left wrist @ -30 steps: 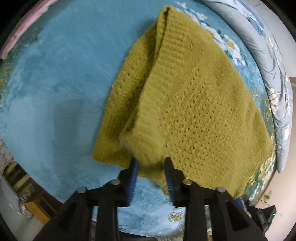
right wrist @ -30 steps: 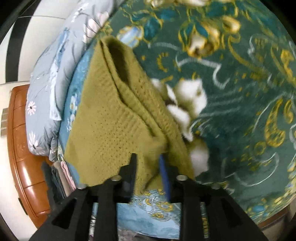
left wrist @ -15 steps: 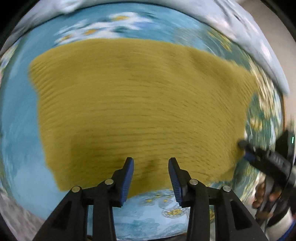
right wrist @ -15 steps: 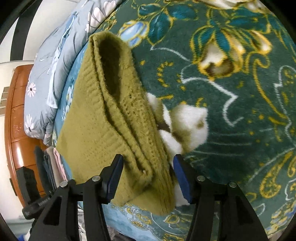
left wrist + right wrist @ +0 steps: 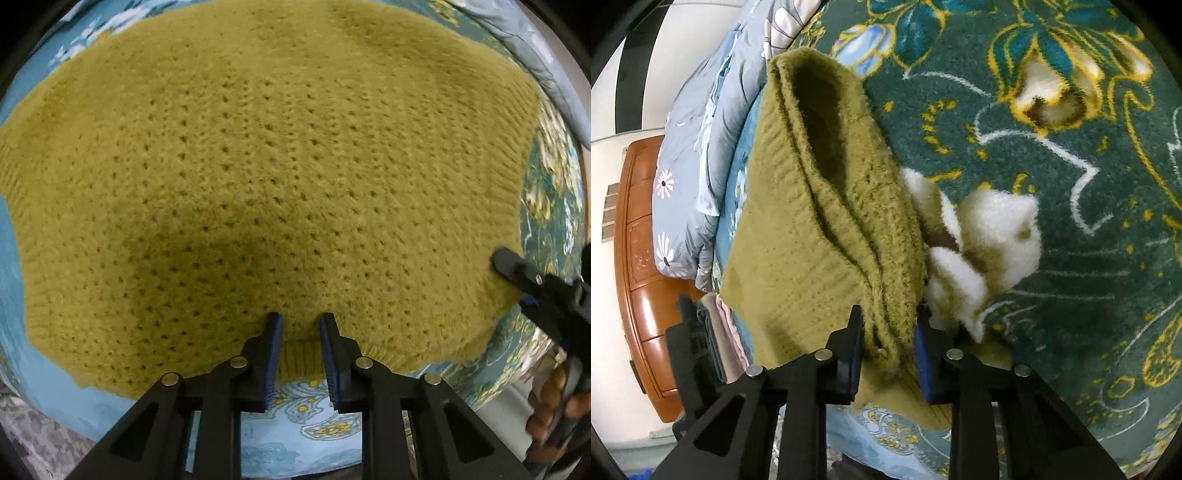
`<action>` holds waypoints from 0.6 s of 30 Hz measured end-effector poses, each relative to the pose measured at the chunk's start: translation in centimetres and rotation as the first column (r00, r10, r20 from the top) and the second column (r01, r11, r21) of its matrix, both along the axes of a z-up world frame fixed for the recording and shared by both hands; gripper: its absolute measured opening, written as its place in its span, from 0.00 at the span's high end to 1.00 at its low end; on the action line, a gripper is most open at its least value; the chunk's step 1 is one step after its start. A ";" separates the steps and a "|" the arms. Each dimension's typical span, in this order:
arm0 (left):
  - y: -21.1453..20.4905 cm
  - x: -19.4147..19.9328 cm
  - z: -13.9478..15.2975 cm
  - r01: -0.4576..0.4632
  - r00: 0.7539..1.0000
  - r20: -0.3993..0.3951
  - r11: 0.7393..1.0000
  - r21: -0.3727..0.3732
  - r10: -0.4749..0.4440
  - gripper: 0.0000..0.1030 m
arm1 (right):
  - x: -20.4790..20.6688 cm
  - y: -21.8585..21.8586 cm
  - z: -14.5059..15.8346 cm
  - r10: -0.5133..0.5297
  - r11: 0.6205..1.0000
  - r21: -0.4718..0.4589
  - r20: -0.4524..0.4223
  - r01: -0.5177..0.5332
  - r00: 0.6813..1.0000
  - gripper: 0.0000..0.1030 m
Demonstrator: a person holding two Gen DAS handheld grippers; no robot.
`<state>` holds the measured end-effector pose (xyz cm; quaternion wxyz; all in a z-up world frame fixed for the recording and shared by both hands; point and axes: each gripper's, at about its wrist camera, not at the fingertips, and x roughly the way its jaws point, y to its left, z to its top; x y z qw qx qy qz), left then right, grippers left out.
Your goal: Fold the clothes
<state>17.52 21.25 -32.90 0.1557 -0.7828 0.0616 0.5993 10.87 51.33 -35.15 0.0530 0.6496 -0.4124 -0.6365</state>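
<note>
Olive knit sweater spread flat on the floral bedspread. Left gripper fingers parted, empty, its tips over the near ribbed hem. Right gripper fingers partly apart, straddling the sweater's folded side edge; grip uncertain.

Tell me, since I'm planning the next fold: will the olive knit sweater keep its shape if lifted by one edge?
Probably not. The sweater already bunches into soft folds between the right gripper, so it looks floppy. Its fuzzy open knit should grip rather than slip, though it may stretch.
</note>
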 end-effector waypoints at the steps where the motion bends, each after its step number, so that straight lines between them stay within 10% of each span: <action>1: 0.0 -0.3 0.1 -0.003 1.000 0.006 1.000 0.003 0.003 0.77 | 0.1 0.0 0.3 -0.004 1.000 0.006 0.002 0.004 1.000 0.75; 18: -16.7 -3.6 9.8 -0.185 0.968 -0.130 0.960 0.209 0.215 0.75 | -2.2 -12.4 11.0 0.155 0.976 0.175 -0.119 -0.133 0.981 0.78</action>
